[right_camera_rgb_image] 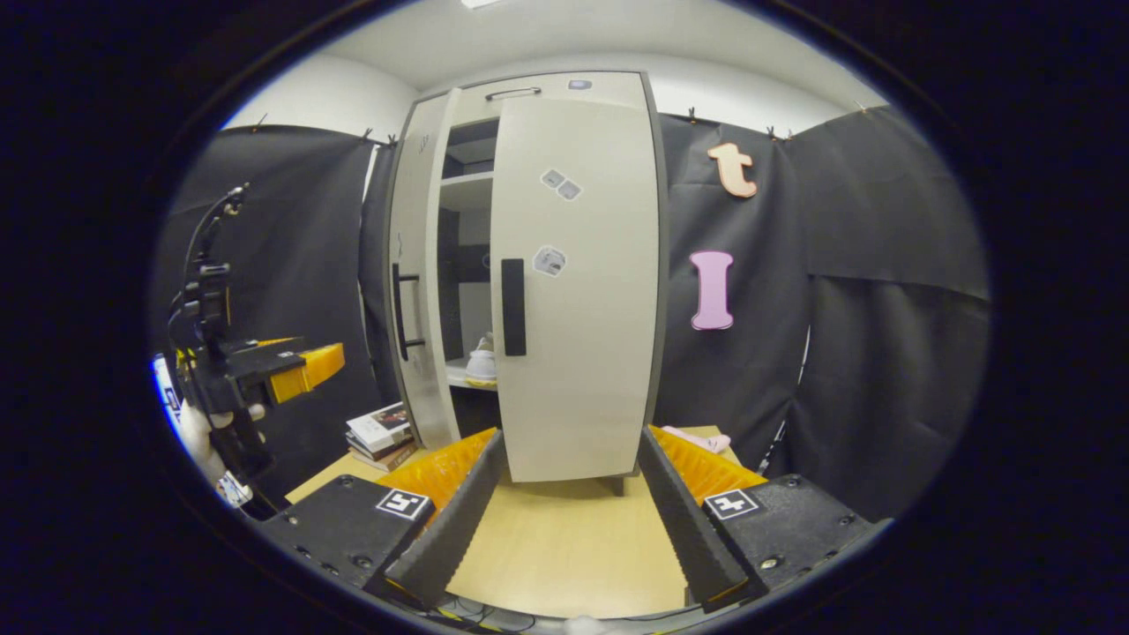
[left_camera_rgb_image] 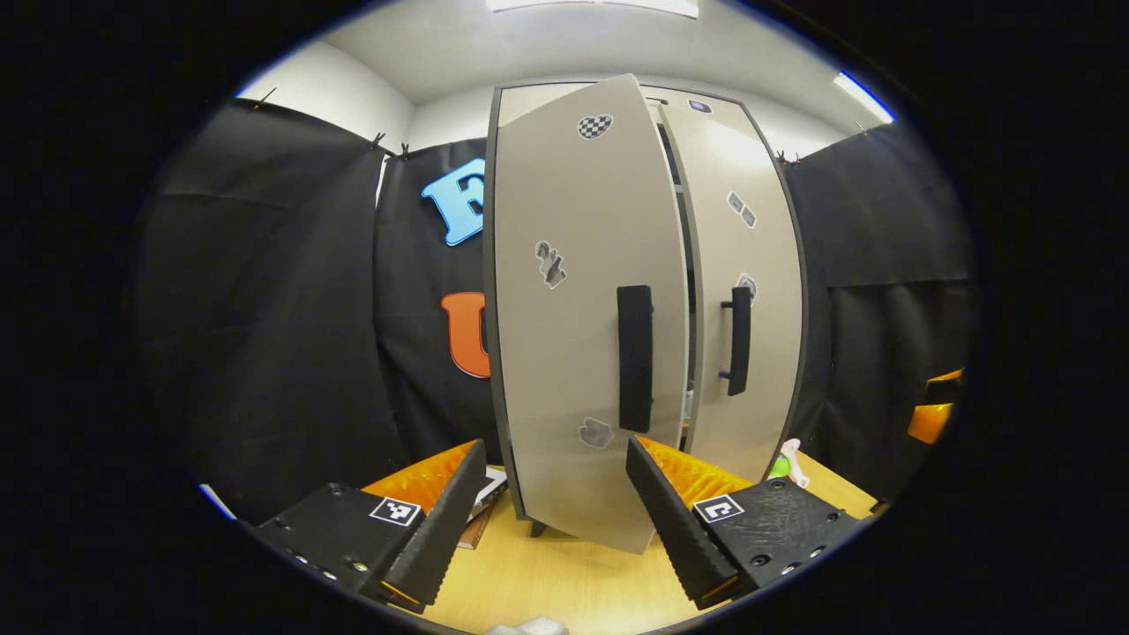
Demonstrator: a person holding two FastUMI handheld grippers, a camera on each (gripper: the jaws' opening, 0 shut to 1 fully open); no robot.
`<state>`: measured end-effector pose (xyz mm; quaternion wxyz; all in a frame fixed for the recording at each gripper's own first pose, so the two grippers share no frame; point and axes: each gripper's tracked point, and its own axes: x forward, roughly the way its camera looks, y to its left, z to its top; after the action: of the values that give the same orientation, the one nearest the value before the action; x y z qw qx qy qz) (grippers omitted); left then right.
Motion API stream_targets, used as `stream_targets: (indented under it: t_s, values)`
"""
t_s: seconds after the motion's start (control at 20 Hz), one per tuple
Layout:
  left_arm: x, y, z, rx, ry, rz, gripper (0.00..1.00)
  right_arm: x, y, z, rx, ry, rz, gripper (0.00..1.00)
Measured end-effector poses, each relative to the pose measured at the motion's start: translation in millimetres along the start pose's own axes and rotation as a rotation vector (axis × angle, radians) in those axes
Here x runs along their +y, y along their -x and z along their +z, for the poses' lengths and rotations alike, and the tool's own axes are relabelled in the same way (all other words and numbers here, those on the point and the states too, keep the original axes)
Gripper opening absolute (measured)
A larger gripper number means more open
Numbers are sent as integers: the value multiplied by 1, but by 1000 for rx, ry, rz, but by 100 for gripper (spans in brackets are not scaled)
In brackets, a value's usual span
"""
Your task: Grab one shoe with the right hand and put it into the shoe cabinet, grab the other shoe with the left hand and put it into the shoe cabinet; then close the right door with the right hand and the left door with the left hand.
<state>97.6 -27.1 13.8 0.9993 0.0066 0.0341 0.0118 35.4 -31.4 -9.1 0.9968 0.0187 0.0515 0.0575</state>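
The beige shoe cabinet (right_camera_rgb_image: 564,86) stands on a wooden table. Its right door (right_camera_rgb_image: 573,282) lies almost flat against the front, its black handle (right_camera_rgb_image: 512,306) at the inner edge. The left door (left_camera_rgb_image: 582,291) stands ajar, swung out towards me, with its handle (left_camera_rgb_image: 635,357) just beyond my left gripper (left_camera_rgb_image: 556,450), which is open and holds nothing. Through the gap a white shoe (right_camera_rgb_image: 482,362) rests on a shelf inside. My right gripper (right_camera_rgb_image: 571,437) is open and empty in front of the right door. The left gripper (right_camera_rgb_image: 295,369) shows in a hand at the left.
A stack of books (right_camera_rgb_image: 379,432) lies on the table (right_camera_rgb_image: 564,547) left of the cabinet. A pink item (right_camera_rgb_image: 701,437) and a green-and-pink thing (left_camera_rgb_image: 785,463) lie by the cabinet's right foot. Black cloth walls close in on both sides.
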Motion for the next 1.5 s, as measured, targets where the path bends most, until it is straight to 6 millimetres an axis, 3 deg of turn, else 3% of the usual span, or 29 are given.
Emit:
stream_targets:
  t_s: [0.2, 0.25, 0.3, 0.6, 0.7, 0.75, 1.4, 1.45, 1.5]
  values:
    - [-1, 30, 12, -14, -9, 7, 96, 3, 4, 9, -38, -11, 4, 98]
    - [0, 38, 9, -13, -4, 7, 100, 3, 4, 11, -43, -13, 0, 98]
    - [0, 44, 7, -14, -7, 12, 96, 4, 3, 12, -48, -15, 0, 97]
    - [8, 72, -4, -1, -10, 23, 96, 10, 10, 14, -65, -21, -26, 98]
    - [7, 75, -4, -12, 0, 9, 100, 17, 11, 12, -56, -13, -19, 97]
    - [8, 74, -6, -6, 2, 5, 96, 18, 11, 11, -50, -9, -23, 98]
    - [13, 81, -3, -20, -6, -42, 100, 22, 25, 10, -45, -11, -72, 97]
    - [14, 82, -3, -19, -9, -45, 96, 24, 25, 9, -43, -9, -73, 97]
    - [15, 82, -3, -20, -11, -46, 100, 26, 25, 9, -42, -9, -72, 97]
